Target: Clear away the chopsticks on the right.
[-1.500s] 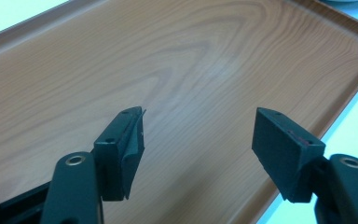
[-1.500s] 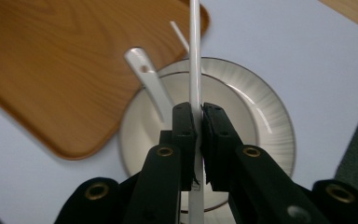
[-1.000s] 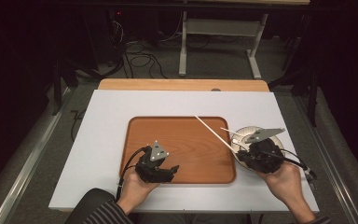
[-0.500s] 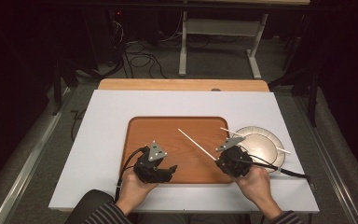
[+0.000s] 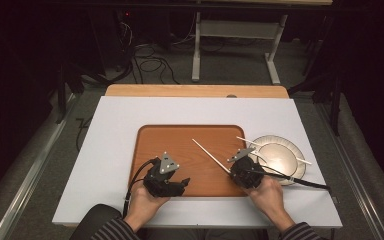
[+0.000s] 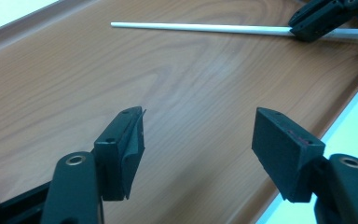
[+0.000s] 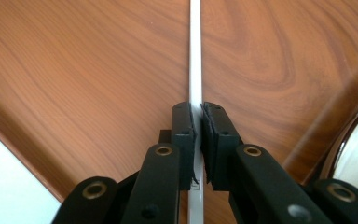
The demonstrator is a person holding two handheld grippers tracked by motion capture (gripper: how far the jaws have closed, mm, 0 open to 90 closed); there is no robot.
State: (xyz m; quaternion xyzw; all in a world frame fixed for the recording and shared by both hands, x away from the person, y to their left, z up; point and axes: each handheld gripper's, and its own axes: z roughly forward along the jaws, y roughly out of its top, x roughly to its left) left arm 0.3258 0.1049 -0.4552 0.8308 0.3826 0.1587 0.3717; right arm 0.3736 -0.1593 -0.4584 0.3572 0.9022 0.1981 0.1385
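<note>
Overhead light is falling brightly on the white table [image 5: 115, 150], while the room behind it is sinking into near-black. Soft glare is spreading across the wooden tray [image 6: 205, 84] in the left gripper view. In both gripper views, the near black jaws are blurring slightly.

A thin white chopstick [image 5: 210, 156] slants over the wooden tray [image 5: 155, 145], its tip toward the tray's middle. The right gripper [image 5: 230, 170] clamps its near end. A second chopstick [image 5: 245, 141] lies across the plate [image 5: 280, 155].
</note>
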